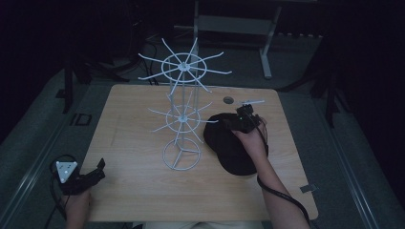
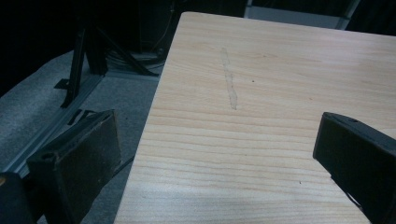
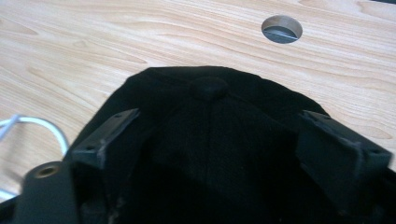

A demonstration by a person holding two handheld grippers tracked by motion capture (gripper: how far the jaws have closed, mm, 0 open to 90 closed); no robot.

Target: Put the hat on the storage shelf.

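- Table (image 1: 143, 191): light wood top, with a round cable hole (image 1: 228, 100) near the far edge, right of centre.
- White wire rack (image 1: 182, 114) stands upright at mid-table on a ring base; two tiers of spokes radiate from its central post, the larger tier on top.
- Black cap (image 1: 229, 148) lies on the table just right of the rack base. In the right tool view its crown button (image 3: 211, 87) faces the camera, with the cable hole beyond it.
- Right tool (image 1: 228, 125): held in the right hand (image 1: 250, 139), positioned over the far part of the cap. In the right tool view the jaws stand wide apart, one on each side of the crown, low against the dark fabric. Not closed on it; whether the jaws touch the fabric I cannot tell.
- A curved piece of white wire (image 3: 42, 126) shows at the left edge of the right tool view, beside the cap.
- Left tool (image 1: 98, 171): held in the left hand (image 1: 76, 205) at the near left corner of the table, well apart from rack and cap. Grey three-cornered plate (image 1: 65, 169) on top. In the left tool view the jaws are spread wide over the table's left edge, with only bare wood and grey floor (image 2: 42, 102) between them; nothing held.
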